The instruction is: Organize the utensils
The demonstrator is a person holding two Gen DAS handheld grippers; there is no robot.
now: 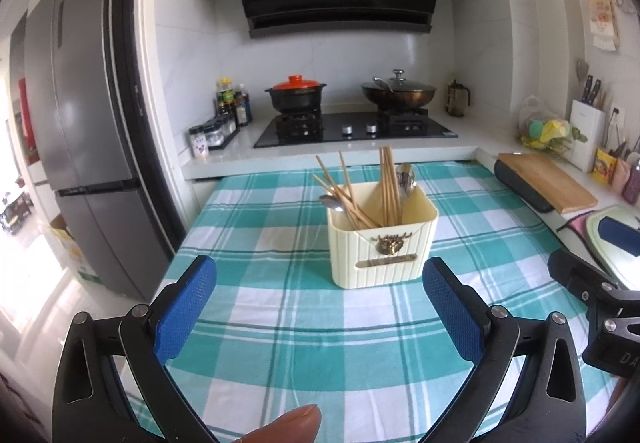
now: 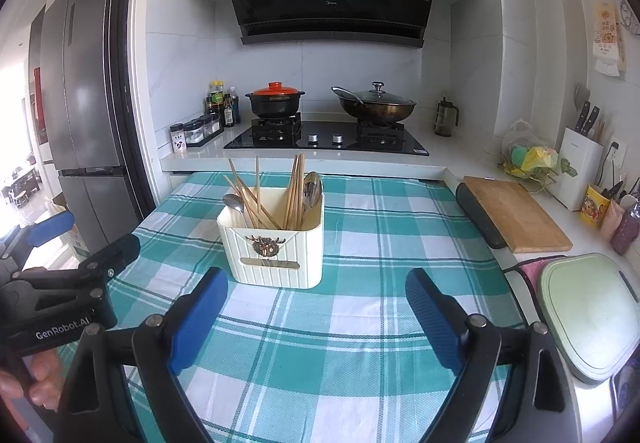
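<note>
A cream ribbed utensil holder (image 1: 382, 249) (image 2: 274, 255) stands on the green-and-white checked cloth (image 1: 320, 343) (image 2: 340, 355). Inside it lean several wooden chopsticks (image 1: 352, 199) (image 2: 276, 195) and metal spoons (image 1: 405, 179) (image 2: 312, 189). My left gripper (image 1: 320, 279) hangs open in front of the holder, nothing between its blue pads. My right gripper (image 2: 316, 291) is also open and empty, a little to the holder's right and nearer to me. Each gripper shows at the edge of the other's view.
Behind the cloth is a gas hob (image 2: 328, 141) with a red-lidded pot (image 2: 276, 101) and a lidded wok (image 2: 376, 105). A wooden cutting board (image 2: 516, 213) and a pale green board (image 2: 592, 315) lie on the right counter. A grey fridge (image 1: 88, 123) stands left.
</note>
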